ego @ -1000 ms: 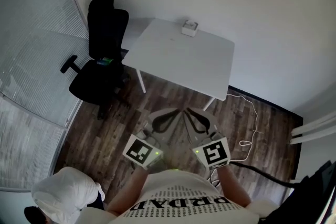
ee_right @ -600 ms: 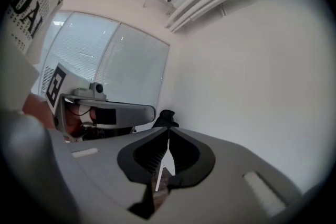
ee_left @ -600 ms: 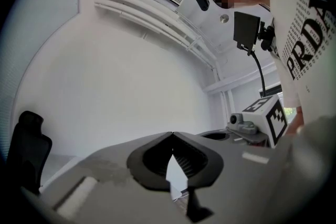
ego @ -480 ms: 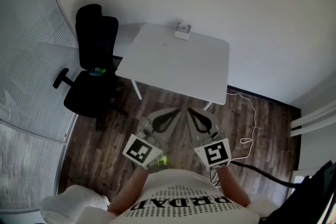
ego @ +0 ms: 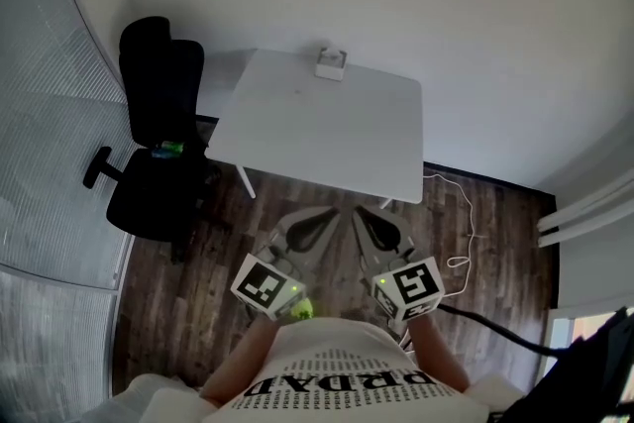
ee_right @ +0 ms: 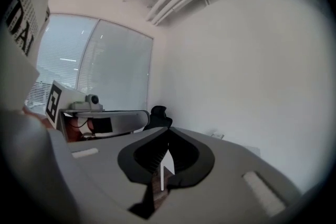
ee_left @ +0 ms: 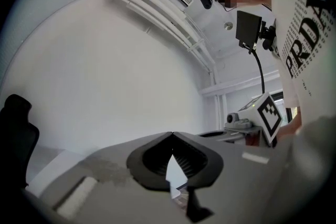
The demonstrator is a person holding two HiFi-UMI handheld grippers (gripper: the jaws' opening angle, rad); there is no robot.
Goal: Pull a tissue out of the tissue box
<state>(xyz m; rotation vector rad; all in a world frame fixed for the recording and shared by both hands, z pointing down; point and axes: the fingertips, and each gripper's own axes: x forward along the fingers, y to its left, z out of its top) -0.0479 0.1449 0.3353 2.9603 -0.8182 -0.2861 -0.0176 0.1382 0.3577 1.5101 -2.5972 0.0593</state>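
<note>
A small white tissue box [ego: 331,64] stands at the far edge of a white table [ego: 317,134], against the wall. It also shows tiny and distant in the right gripper view, the tissue box [ee_right: 217,136]. Both grippers hang close to my body over the wooden floor, well short of the table. My left gripper [ego: 327,213] is shut, its tips meeting with nothing between them [ee_left: 171,134]. Beside it, my right gripper [ego: 360,213] is shut and empty too [ee_right: 168,131]. Both point level toward the table.
A black office chair [ego: 154,144] stands left of the table, with a frosted glass partition [ego: 40,173] behind it. A white cable [ego: 466,213] trails over the floor on the right. A black cable and dark gear [ego: 584,371] lie at the lower right.
The table, tissue box and chair have drifted left in the head view as I move across the room. A white bundle at the lower left has left the view. Both grippers stay before my body.
</note>
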